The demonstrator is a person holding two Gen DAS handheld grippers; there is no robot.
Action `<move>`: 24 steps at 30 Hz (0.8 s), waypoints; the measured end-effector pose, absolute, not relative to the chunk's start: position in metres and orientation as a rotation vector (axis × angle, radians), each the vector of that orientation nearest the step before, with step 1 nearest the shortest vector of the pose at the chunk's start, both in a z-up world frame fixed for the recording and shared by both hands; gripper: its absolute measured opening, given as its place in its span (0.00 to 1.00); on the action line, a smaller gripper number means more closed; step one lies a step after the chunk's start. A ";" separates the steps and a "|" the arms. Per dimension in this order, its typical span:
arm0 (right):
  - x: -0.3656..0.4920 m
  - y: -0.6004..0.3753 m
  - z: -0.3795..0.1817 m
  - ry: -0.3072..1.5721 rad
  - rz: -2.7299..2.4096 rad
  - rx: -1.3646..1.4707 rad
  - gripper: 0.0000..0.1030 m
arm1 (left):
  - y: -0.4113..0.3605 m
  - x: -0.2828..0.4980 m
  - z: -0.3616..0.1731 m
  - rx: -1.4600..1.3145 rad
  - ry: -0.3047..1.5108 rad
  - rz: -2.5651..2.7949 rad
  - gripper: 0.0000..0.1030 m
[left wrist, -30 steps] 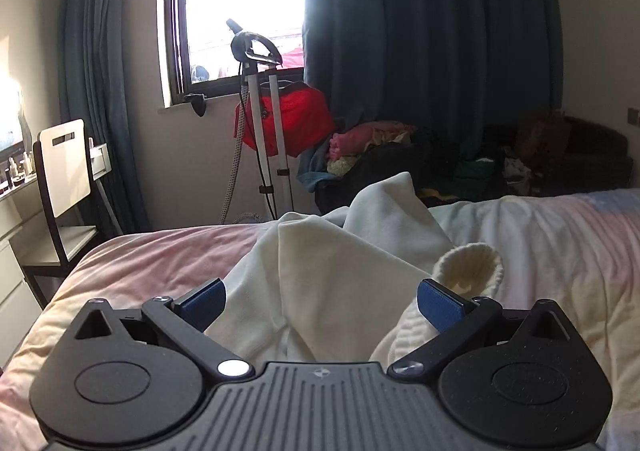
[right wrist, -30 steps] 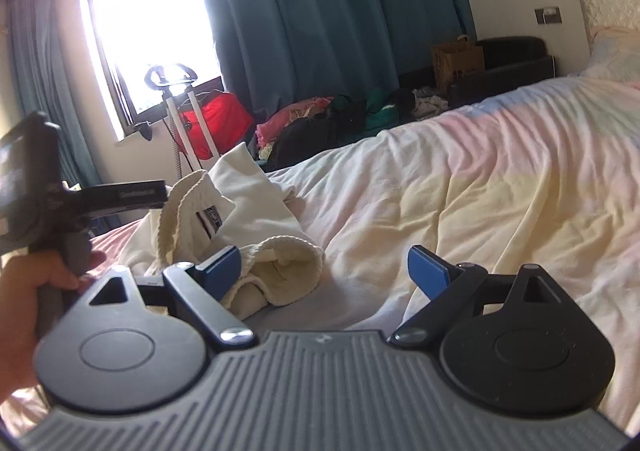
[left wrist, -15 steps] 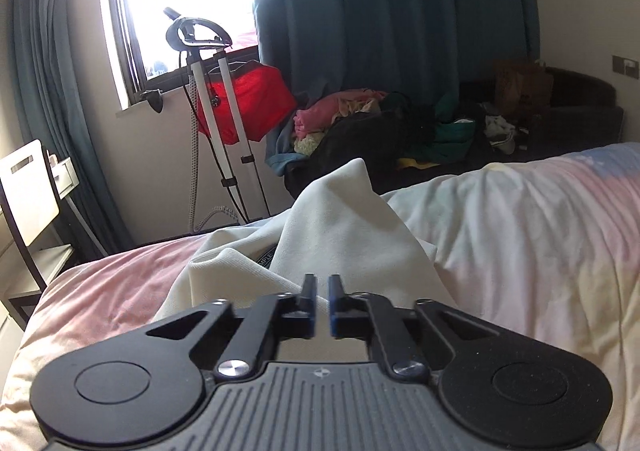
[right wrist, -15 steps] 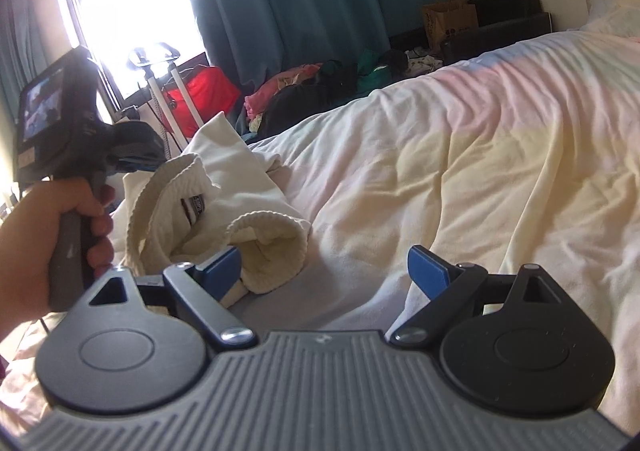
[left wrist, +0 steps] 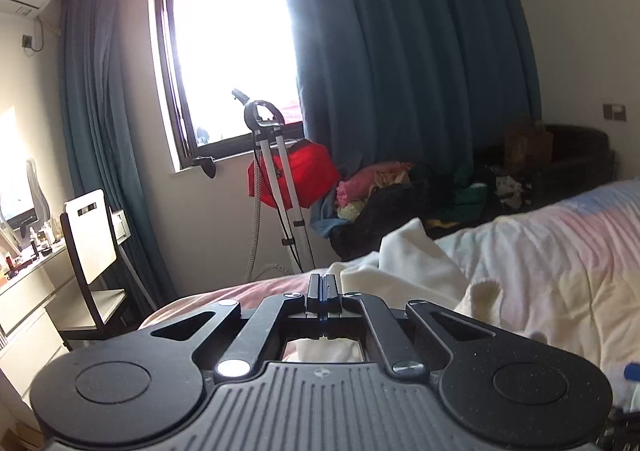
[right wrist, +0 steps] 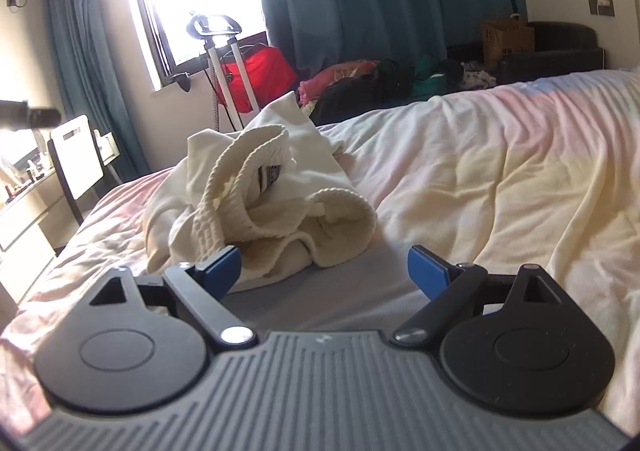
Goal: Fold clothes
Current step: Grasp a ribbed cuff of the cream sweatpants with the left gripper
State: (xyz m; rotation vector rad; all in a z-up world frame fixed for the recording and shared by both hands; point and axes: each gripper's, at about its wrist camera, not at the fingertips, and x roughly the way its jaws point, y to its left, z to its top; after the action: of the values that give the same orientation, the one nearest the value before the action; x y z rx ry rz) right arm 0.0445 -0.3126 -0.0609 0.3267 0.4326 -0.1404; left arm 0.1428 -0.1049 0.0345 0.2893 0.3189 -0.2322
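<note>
A cream sweatshirt (right wrist: 280, 187) lies crumpled on the bed, its ribbed collar (right wrist: 240, 155) and a ribbed cuff (right wrist: 344, 211) facing me. My right gripper (right wrist: 324, 267) hovers open just in front of it, low over the sheet; its left blue pad (right wrist: 222, 265) sits at the cloth's near edge. In the left wrist view, the left gripper (left wrist: 322, 285) is shut, with no cloth visible between its pads. The same sweatshirt (left wrist: 408, 267) lies beyond and below it. A dark part of the left tool (right wrist: 28, 113) shows at the far left edge, apart from the garment.
The bed (right wrist: 500, 179) has a rumpled pastel cover stretching right. Past its far edge stand a garment steamer (left wrist: 276, 179) with a red bag (left wrist: 308, 171), a pile of clothes (left wrist: 372, 191) and a dark sofa (left wrist: 568, 155). A white chair (left wrist: 90, 247) and desk stand at left.
The left gripper shut from wide open, then pulled back and rose away from the sweatshirt. The right gripper stayed open and edged closer to the cuff.
</note>
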 end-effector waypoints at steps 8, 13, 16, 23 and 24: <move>0.024 -0.323 -0.052 0.410 -0.180 0.366 0.89 | -0.129 0.164 0.019 0.157 0.468 -0.328 0.62; 0.034 -0.336 -0.059 0.419 -0.195 0.418 0.89 | -0.168 0.200 0.002 0.154 0.560 -0.382 0.74; 0.041 -0.342 -0.067 0.432 -0.193 0.444 0.89 | -0.196 0.217 -0.012 0.226 0.557 -0.402 0.74; 0.058 -0.353 -0.085 0.462 -0.176 0.519 0.89 | -0.228 0.270 -0.045 0.237 0.646 -0.394 0.72; 0.060 -0.354 -0.088 0.470 -0.176 0.518 0.89 | -0.232 0.278 -0.049 0.232 0.663 -0.392 0.70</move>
State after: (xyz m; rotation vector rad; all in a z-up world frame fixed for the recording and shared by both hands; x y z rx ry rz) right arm 0.0605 -0.3536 -0.0879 0.5180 0.4697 -0.1761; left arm 0.2780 -0.2324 -0.0485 0.2317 0.6632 -0.3917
